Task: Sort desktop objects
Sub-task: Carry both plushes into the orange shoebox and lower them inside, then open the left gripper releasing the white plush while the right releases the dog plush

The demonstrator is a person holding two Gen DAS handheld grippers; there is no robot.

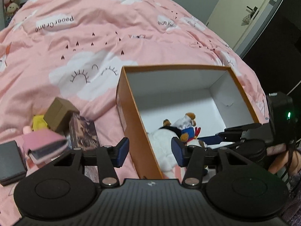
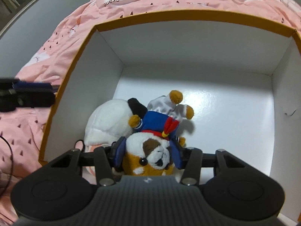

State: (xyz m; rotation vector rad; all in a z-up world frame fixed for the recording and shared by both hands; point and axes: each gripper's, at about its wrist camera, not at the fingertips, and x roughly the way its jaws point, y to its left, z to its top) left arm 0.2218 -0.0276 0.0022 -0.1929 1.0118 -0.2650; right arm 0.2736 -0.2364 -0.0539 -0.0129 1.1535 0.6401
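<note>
Left gripper (image 1: 150, 151) stands wide with nothing between its blue pads (image 1: 123, 150); it straddles the near part of the left wall of the orange box (image 1: 129, 101), one pad outside over the pink quilt (image 1: 94, 37), the other inside above the white plush (image 1: 163, 150); to its left, outside the box, lie a dark flat case (image 1: 10, 158), a pink book (image 1: 44, 143), a yellow toy (image 1: 38, 122), a brown small box (image 1: 60, 113) and a printed carton (image 1: 83, 131), all close together on the quilt. Inside the box, near its front left corner, the white plush (image 2: 107, 120) lies against the left wall; the dog plush (image 2: 154, 143) in a blue sailor suit leans on it, upside down, feet pointing to the far wall; the right gripper (image 2: 148, 154) is closed narrowly on the head of the dog plush, a pad (image 2: 119, 154) pressing each cheek; the rest of the white floor of the box (image 2: 225, 113) stretches to the right.
</note>
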